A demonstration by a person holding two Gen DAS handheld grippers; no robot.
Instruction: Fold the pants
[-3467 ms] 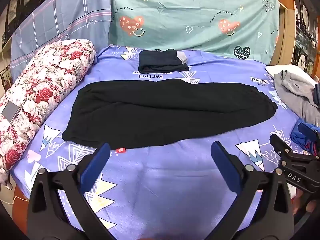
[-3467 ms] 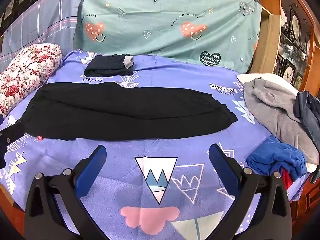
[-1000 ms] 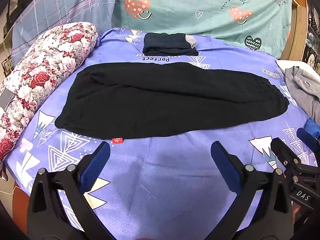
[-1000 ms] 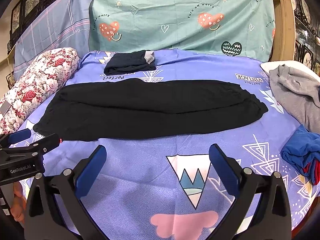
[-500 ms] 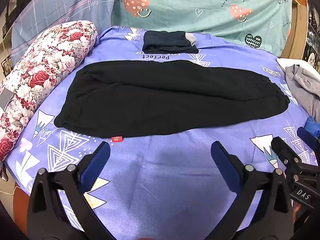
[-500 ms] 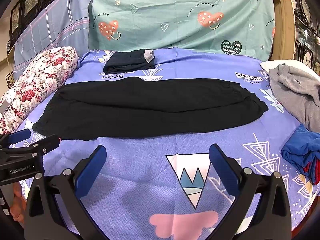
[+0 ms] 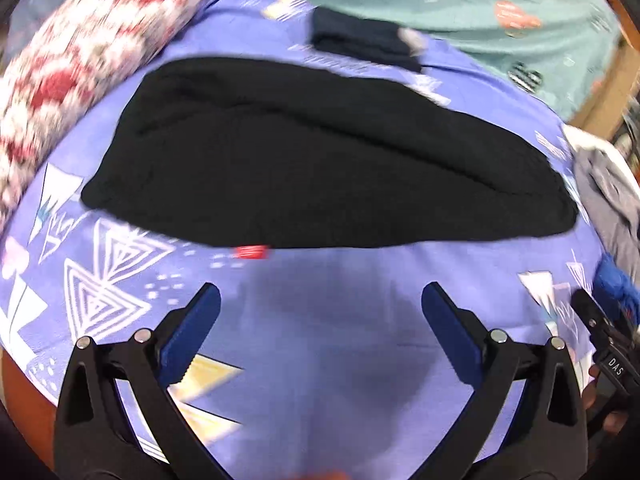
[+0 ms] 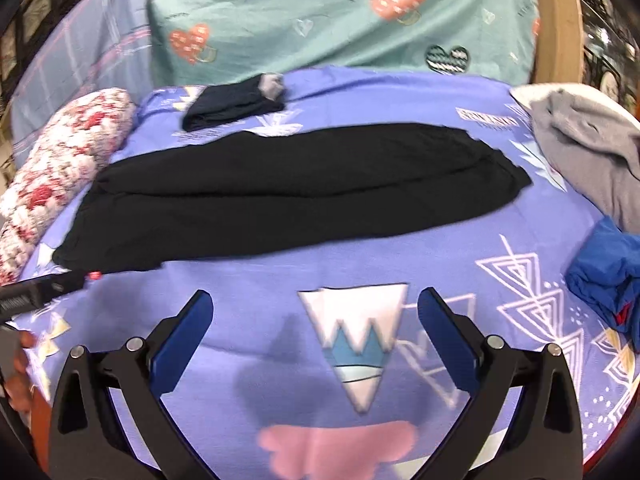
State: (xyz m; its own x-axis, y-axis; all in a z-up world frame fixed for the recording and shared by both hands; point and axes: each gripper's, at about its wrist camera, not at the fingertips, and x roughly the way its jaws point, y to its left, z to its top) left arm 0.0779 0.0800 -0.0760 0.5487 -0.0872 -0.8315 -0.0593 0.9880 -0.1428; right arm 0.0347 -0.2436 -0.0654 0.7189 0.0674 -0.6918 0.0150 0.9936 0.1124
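Left wrist view, pretty blurry: left gripper (image 7: 320, 308) spread wide over purple patterned bedsheet (image 7: 320, 360), black pants (image 7: 312, 168) flat just ahead, floral bolster (image 7: 80, 52) far left. Right wrist view: right gripper (image 8: 314, 312) gaping too, nothing held, teal heart-print sheet (image 8: 340, 16) hung behind, gray garment (image 8: 592, 152) and blue garment (image 8: 608, 268) piled at right.

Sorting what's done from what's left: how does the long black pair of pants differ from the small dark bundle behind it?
The black pants lie spread lengthwise across the bed; the dark bundle is folded into a compact block. The pants are plain black with a red tag at the near edge; the bundle shows a grey patch at one end. The pants lie nearer the grippers, the bundle farther back. Both rest on the purple sheet, untouched.
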